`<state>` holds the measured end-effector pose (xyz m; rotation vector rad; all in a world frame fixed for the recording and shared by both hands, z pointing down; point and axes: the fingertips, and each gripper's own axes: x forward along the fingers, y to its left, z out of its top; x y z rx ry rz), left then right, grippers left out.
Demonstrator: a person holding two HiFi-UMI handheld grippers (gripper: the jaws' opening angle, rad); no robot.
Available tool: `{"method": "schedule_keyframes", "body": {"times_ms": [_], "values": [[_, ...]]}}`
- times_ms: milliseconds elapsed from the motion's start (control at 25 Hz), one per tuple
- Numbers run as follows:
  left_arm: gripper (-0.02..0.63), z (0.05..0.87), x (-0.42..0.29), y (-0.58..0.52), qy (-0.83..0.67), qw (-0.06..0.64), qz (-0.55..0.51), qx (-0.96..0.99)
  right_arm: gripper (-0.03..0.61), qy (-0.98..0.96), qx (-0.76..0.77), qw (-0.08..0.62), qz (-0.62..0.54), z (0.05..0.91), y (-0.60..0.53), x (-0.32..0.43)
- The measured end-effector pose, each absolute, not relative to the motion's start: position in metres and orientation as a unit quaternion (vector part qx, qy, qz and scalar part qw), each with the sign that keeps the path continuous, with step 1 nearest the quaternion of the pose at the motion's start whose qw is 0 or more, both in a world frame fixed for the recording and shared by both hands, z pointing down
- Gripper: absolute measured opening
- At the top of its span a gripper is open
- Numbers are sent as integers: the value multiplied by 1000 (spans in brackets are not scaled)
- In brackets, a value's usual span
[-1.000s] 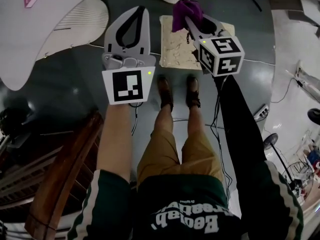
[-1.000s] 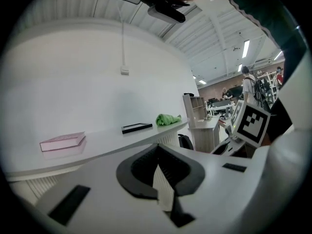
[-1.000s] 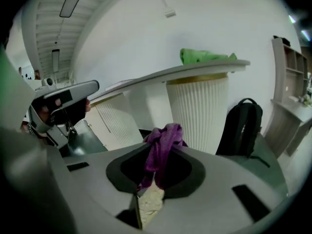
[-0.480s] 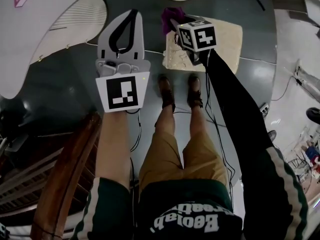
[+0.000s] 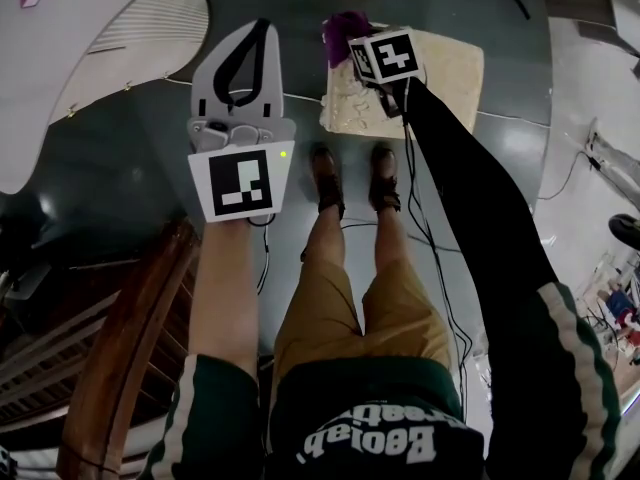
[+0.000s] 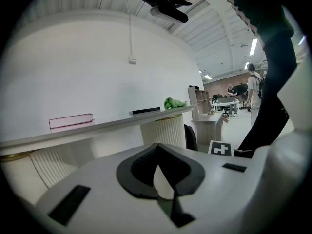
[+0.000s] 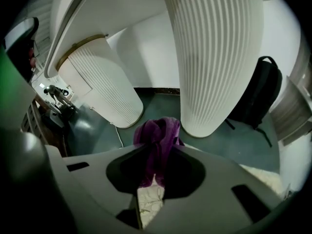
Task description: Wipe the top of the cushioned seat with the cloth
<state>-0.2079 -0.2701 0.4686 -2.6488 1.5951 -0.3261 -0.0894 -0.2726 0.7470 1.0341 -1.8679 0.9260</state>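
Where right claw pinches, cloth (purple) hangs.

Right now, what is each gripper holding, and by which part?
The right gripper pinches the purple cloth by a bunched fold; the left gripper is shut, empty.

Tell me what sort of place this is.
Likely an open-plan office or showroom lobby: a long white counter on ribbed white pedestals, desks and shelving farther back under strip ceiling lights, and a glossy dark floor.
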Motion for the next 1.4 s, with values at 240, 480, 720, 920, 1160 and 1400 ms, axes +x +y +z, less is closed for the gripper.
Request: {"method": "schedule_keyframes", "body": {"times_ms": [240, 480, 720, 920, 1160, 1400], "values": [[15, 461, -184, -272, 505, 19, -103, -856, 73, -730, 412, 404, 366, 747, -264, -58], [15, 460, -153, -270, 502, 15, -97, -859, 71, -718, 429, 410, 363, 748, -254, -8], [15, 457, -114, -265, 491, 16, -96, -866, 69, -709, 448, 420, 347, 747, -247, 60], [15, 456, -86, -262, 482, 14, -94, -871, 69, -696, 466, 430, 337, 749, -243, 119], [15, 456, -66, -259, 476, 14, -102, -873, 69, -675, 493, 432, 338, 750, -236, 182], [15, 458, -61, -257, 475, 19, -108, -873, 67, -628, 534, 444, 351, 754, -228, 226]]}}
